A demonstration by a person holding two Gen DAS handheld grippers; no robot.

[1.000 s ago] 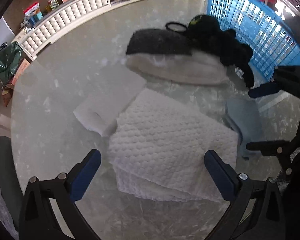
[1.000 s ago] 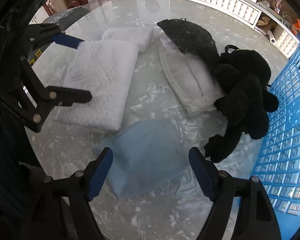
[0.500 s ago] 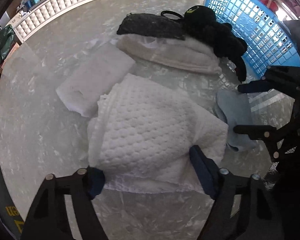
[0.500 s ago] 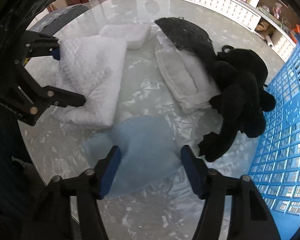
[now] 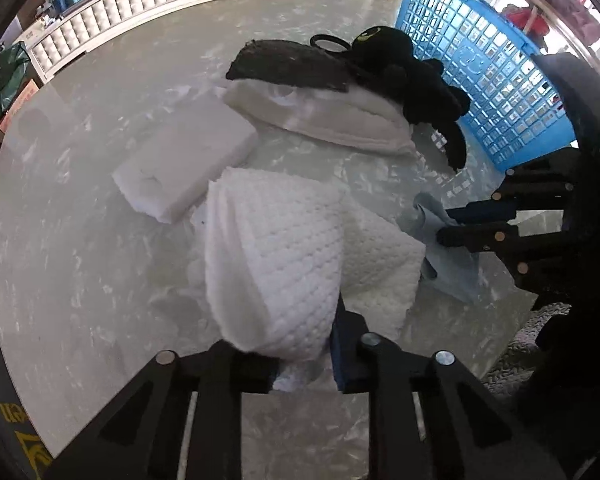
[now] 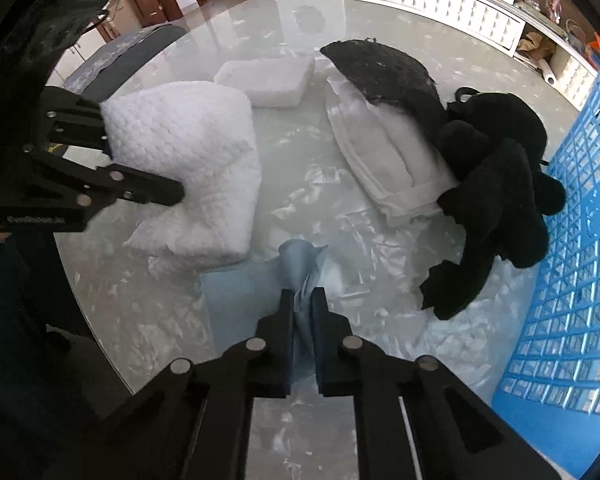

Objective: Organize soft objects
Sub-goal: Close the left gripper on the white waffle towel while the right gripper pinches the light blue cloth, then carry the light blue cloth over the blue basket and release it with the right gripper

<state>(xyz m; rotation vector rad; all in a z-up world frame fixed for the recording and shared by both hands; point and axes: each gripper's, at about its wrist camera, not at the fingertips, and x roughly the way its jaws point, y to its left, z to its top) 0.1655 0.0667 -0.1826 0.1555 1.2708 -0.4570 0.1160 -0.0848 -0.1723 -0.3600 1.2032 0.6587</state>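
Note:
My left gripper (image 5: 300, 344) is shut on the near edge of a white quilted towel (image 5: 275, 252), bunching it up off the table; it also shows in the right wrist view (image 6: 191, 152). My right gripper (image 6: 302, 308) is shut on a pinched fold of a light blue cloth (image 6: 295, 264), which also shows in the left wrist view (image 5: 448, 256). A black plush toy (image 6: 500, 184) lies beside a blue basket (image 6: 572, 280).
A white foam block (image 5: 183, 164) lies behind the towel. A folded white cloth (image 6: 384, 160) with a dark grey piece (image 6: 380, 72) on top sits mid-table, touching the plush. The glass table (image 5: 79, 272) edge is near both grippers. White cabinets stand beyond.
Both grippers went from open to shut. The left closed on the white towel and gathered it up; the right closed on the blue cloth and pinched it into a ridge.

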